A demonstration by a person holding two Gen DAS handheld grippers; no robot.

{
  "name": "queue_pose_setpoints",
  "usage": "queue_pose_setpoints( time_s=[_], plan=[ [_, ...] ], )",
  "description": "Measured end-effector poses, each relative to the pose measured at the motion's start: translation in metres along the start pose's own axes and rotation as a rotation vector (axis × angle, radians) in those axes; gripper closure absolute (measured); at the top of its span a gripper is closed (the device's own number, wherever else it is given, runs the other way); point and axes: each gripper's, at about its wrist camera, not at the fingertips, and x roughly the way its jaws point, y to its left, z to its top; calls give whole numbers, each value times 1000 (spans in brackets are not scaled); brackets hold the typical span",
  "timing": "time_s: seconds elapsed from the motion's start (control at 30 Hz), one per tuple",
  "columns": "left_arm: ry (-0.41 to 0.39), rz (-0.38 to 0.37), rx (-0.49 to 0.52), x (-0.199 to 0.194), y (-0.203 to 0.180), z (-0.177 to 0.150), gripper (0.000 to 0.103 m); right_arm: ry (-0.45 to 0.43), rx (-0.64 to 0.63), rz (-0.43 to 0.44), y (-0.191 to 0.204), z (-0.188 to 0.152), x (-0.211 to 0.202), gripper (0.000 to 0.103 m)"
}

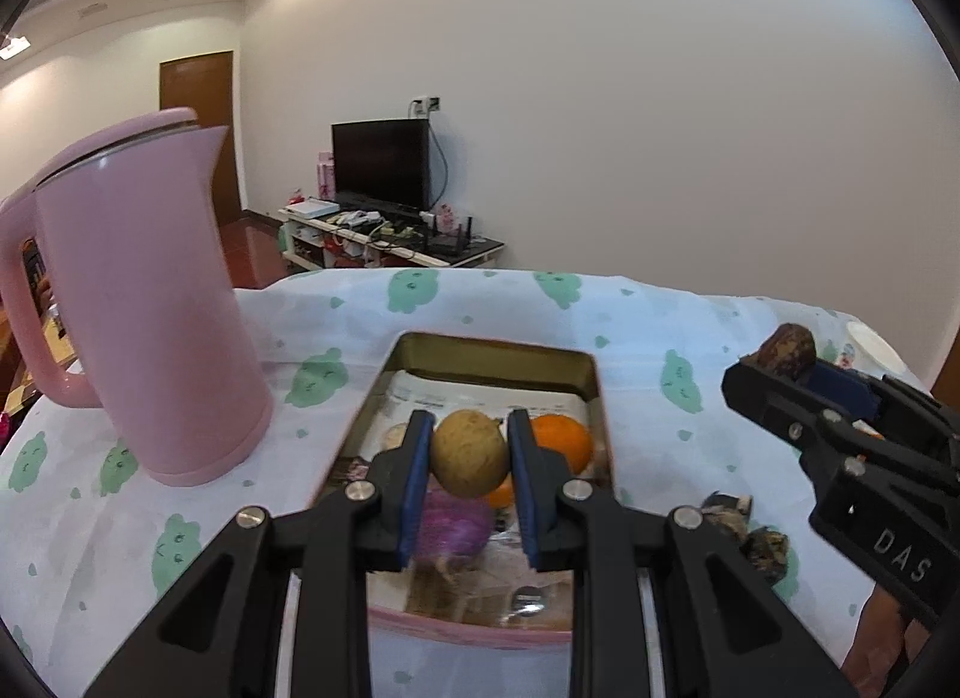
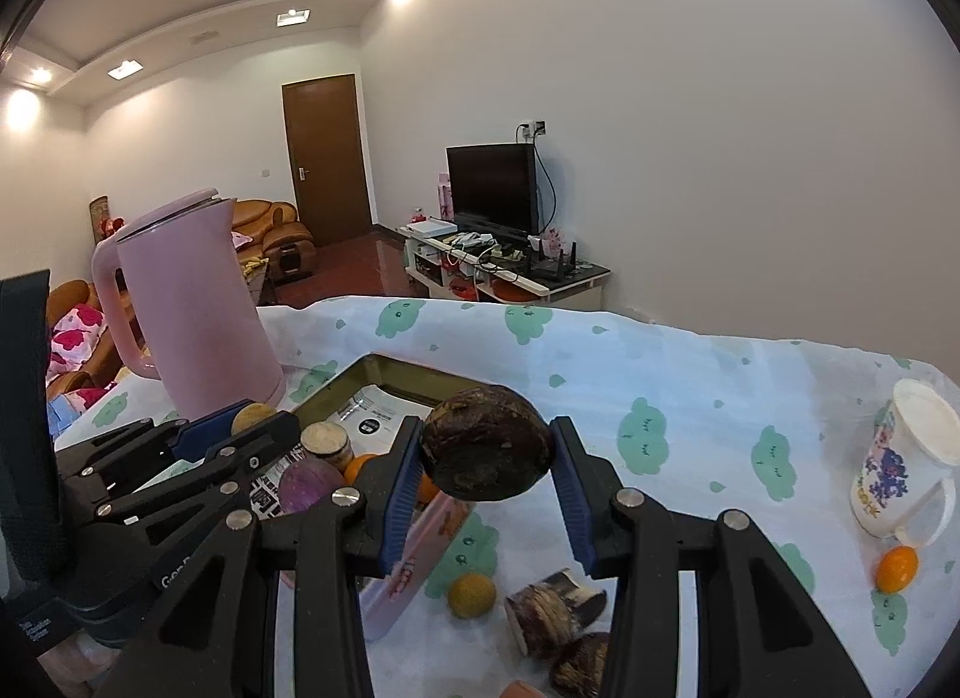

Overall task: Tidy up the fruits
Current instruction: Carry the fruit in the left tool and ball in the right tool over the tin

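Tan fruit (image 1: 469,454) pinched in left gripper (image 1: 469,446) over tin (image 1: 492,351), right gripper (image 2: 486,461) pinching dark fruit (image 2: 486,452) past rim.

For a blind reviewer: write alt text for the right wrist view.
The right gripper holds a dark brown round fruit above a cloud-print tablecloth, beside a tray of fruit. The left gripper holds a tan fruit over the tray; a pink kettle stands behind.

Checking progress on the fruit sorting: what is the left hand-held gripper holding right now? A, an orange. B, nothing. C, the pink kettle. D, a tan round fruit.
D: the left hand-held gripper is shut on the tan round fruit, held over the tray where an orange lies.
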Motion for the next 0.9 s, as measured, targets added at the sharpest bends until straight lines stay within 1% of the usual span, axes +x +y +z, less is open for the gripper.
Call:
queue_pose_setpoints(
  time_s=[0.23, 0.47, 0.57, 0.63, 0.77, 0.9],
  plan=[
    [14, 26, -22, 4, 14, 0, 77, 17, -5, 23, 9, 0, 16, 59],
    [37, 33, -23, 7, 16, -1, 76, 25, -1, 40, 16, 3, 27, 59],
    [38, 36, -29, 7, 19, -1, 76, 41, -3, 53, 18, 0, 33, 59],
    [50, 40, -34, 10, 21, 0, 76, 58, -14, 56, 20, -3, 38, 59],
    [87, 22, -46, 18, 24, -3, 76, 95, -25, 73, 22, -8, 48, 59],
    [120, 29, -32, 25, 22, -6, 76, 118, -42, 95, 26, -13, 53, 59]
  ],
)
